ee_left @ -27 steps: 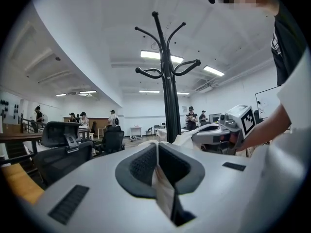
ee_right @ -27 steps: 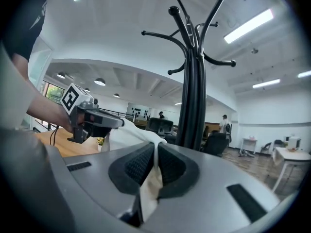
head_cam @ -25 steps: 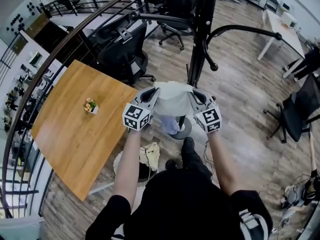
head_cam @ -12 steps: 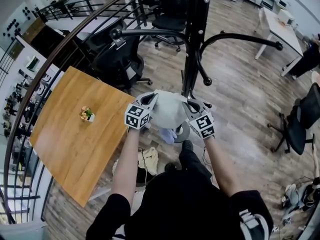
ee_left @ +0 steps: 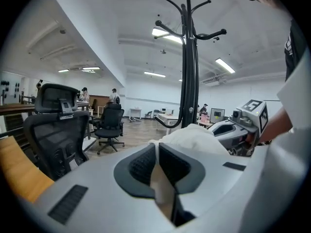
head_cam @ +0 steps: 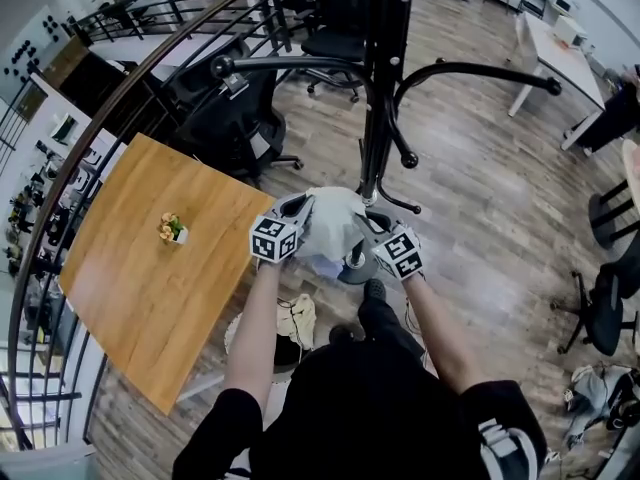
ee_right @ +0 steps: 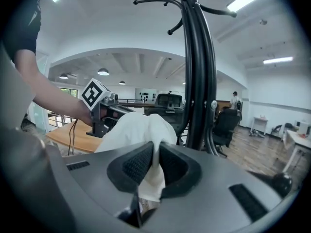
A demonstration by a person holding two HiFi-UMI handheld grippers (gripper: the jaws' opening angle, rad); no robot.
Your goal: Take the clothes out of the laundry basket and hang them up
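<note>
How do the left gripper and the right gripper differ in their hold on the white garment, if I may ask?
The left gripper pinches a thin fold of the white garment; the right gripper pinches a thicker bunch. In the head view, the left gripper is on the wooden table's side, the right gripper on the coat rack's side. Both are shut on the garment.

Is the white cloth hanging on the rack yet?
Not yet. The white cloth is bunched between the left gripper and right gripper, whose fingers have just been opening with cloth between them, beside the rack.
</note>
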